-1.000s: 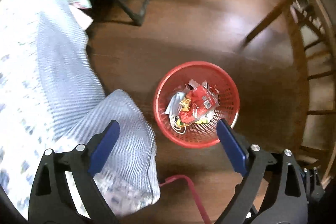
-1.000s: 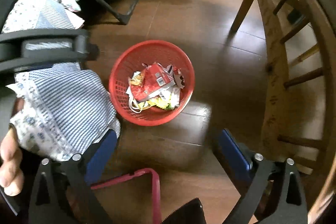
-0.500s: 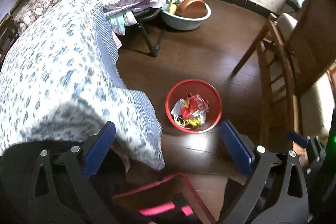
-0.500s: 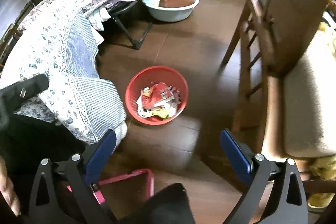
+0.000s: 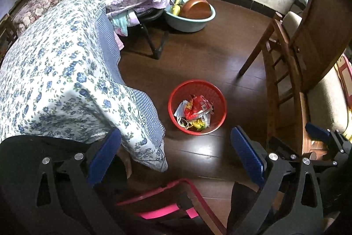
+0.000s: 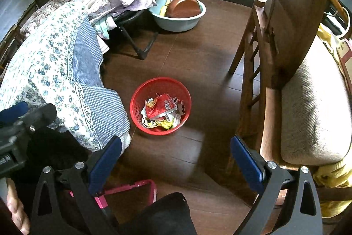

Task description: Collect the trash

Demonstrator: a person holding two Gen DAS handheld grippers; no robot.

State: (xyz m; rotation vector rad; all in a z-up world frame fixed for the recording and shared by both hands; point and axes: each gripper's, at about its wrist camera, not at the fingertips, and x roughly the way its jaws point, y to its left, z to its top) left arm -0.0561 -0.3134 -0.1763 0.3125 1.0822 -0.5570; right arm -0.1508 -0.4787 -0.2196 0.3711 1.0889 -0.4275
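Observation:
A red mesh basket (image 5: pixel 216 93) stands on the dark wood floor and holds trash (image 5: pixel 194 110): a red wrapper, white paper and yellow bits. It also shows in the right wrist view (image 6: pixel 140 91) with its trash (image 6: pixel 161 109). My left gripper (image 5: pixel 176 158) is open and empty, high above the floor, nearer than the basket. My right gripper (image 6: pixel 176 160) is open and empty, at much the same height. The right gripper's blue tip (image 5: pixel 316 131) shows at the right of the left wrist view.
A bed with a blue floral cover (image 5: pixel 55 72) fills the left. A wooden chair with a beige cushion (image 6: pixel 312 107) stands at the right. A teal basin with a brown pan (image 5: pixel 191 12) sits at the back. A pink frame (image 5: pixel 176 208) lies near below.
Both grippers have risen and pulled back from the basket, which now looks smaller and farther. Both stayed open and empty.

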